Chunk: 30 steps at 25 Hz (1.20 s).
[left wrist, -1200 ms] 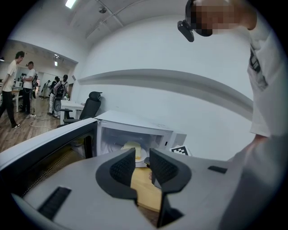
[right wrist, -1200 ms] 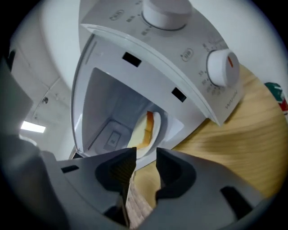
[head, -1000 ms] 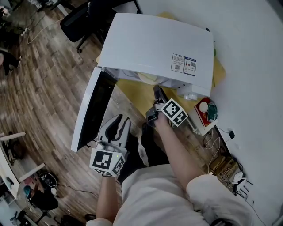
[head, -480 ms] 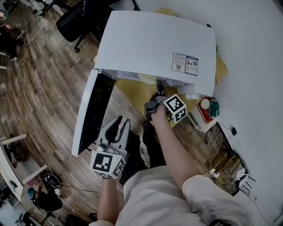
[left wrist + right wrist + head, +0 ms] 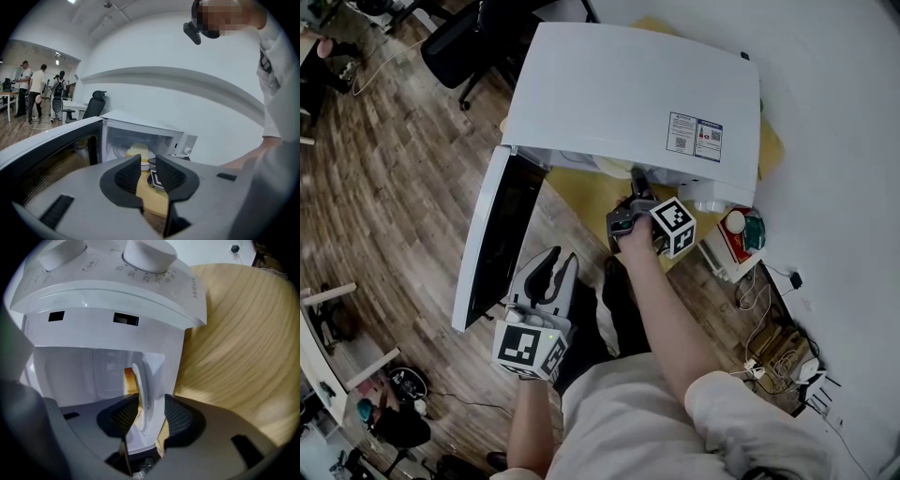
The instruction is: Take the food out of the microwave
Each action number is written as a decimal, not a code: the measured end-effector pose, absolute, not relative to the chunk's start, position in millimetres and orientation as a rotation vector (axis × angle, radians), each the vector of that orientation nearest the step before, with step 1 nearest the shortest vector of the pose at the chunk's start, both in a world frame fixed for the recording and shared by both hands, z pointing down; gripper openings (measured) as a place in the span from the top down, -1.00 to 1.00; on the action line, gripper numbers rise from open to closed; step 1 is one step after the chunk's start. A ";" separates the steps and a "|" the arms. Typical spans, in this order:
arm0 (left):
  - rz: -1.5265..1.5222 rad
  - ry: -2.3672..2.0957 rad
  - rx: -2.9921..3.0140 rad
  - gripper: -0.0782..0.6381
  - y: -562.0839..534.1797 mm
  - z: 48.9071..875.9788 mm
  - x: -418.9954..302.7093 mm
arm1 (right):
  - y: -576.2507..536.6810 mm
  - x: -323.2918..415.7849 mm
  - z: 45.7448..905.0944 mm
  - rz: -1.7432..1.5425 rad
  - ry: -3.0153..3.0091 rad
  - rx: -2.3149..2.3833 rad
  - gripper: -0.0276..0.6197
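The right tongs (image 5: pixel 145 411) are opening, and the near rim of a white plate (image 5: pixel 143 385) stands between their pads. That view is rolled, and I cannot be sure either pad touches the rim. The left tongs (image 5: pixel 148 164) hang slightly parted and empty, low beside the open door (image 5: pixel 492 234).

The plate carries pale yellow food (image 5: pixel 129 379) and sits inside the microwave (image 5: pixel 628 94), just behind its mouth, on the wooden worktop (image 5: pixel 234 333).

The plate looks stiff, glazed and probably slippery, with some weight, and the food lies loose on top. The near rim seems the place to bite, deep, and the plate should come out level.

Since a second ago, the right tongs have pushed closer to the opening and rolled over, their marker cube showing a different tilt. The left tongs have stayed where they were.
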<state>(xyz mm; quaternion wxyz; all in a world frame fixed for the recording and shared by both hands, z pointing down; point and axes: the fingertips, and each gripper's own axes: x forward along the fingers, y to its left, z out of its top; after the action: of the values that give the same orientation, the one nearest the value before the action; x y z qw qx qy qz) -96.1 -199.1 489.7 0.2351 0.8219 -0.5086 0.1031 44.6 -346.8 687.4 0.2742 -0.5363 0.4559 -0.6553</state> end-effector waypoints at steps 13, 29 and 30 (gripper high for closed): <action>0.281 -1.407 2.250 0.57 -193.8 488.6 -94.5 | -343.5 37.6 683.2 -1.778 1.245 -1.413 0.65; 0.282 -1.432 2.237 0.57 -178.7 486.2 -91.8 | -336.3 29.9 668.6 -1.710 1.355 -1.301 0.90; 0.282 -1.436 2.235 0.57 -178.2 485.9 -91.8 | -336.2 29.8 667.7 -1.705 1.360 -1.290 0.90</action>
<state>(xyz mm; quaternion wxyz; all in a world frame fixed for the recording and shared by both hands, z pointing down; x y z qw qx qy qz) -91.8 -178.2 485.9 0.2326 0.8136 -0.5228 0.1028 29.8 -336.2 667.7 0.2992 -0.4857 0.5121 -0.6422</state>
